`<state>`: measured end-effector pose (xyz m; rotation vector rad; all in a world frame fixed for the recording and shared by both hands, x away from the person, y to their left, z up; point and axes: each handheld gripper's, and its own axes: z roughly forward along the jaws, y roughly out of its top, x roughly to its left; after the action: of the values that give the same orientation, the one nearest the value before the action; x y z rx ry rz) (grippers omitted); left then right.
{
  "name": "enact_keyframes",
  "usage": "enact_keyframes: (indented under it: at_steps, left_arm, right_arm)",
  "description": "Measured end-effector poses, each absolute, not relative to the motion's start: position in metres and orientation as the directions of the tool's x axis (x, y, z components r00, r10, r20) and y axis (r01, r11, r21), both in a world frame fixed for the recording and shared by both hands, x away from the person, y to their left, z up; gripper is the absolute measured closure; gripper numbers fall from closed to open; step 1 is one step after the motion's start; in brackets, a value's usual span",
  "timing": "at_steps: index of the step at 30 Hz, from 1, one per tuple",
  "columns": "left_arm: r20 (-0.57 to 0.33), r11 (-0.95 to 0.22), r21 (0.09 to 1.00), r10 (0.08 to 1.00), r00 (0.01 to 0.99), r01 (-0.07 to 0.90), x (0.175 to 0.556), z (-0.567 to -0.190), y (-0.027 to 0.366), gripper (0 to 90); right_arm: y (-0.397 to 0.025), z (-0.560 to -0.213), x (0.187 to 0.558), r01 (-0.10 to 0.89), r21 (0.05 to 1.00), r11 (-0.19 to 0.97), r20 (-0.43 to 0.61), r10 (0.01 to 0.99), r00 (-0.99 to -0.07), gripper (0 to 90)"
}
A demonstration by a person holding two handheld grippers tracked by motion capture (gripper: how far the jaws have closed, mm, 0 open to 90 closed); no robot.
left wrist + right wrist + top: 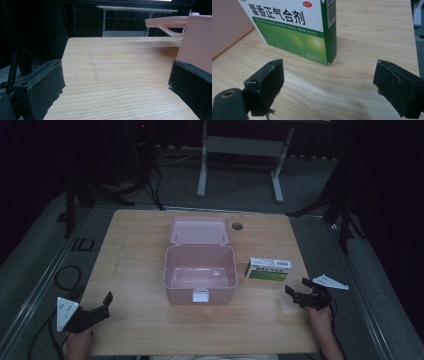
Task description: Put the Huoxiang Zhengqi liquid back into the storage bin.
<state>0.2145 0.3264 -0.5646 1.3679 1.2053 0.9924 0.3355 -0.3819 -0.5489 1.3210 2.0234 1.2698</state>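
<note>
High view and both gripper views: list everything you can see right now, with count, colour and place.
storage box: 1, pink, table centre, open and empty, white latch at its front
lid: 1, pink, laid back behind the box
medicine carton: 1, white and green, on the table to the right of the box
grommet: 1, dark, near the table's far edge
table: 1, light wood
desk frame: 1, pale grey, on the floor beyond the table
left gripper: 1, black, near left corner, open, holding nothing
right gripper: 1, black, just short of the carton, open, holding nothing
</note>
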Motion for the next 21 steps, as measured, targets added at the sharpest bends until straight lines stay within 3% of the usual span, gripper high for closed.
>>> enact_keyframes:
  at_steps: [9, 14, 21]
  left_arm:
    - [-0.046, 0.021, 0.989, 0.986, 0.161, 0.149, 0.215, -0.565, 0.327, 0.2]
    - [-0.046, 0.022, 0.988, 0.986, 0.162, 0.150, 0.215, -0.565, 0.327, 0.2]
    - [-0.047, 0.022, 0.989, 0.985, 0.163, 0.149, 0.215, -0.565, 0.327, 0.2]
  right_arm:
    - [-0.384, -0.549, 0.337, 0.511, 0.843, 0.166, 0.112, 0.876, -0.470, 9.5]
    - [-0.386, -0.551, 0.344, 0.558, 0.791, 0.250, 0.192, 0.765, -0.615, 9.6]
    - [-0.375, -0.550, 0.351, 0.525, 0.751, 0.402, 0.161, 0.659, -0.735, 9.6]
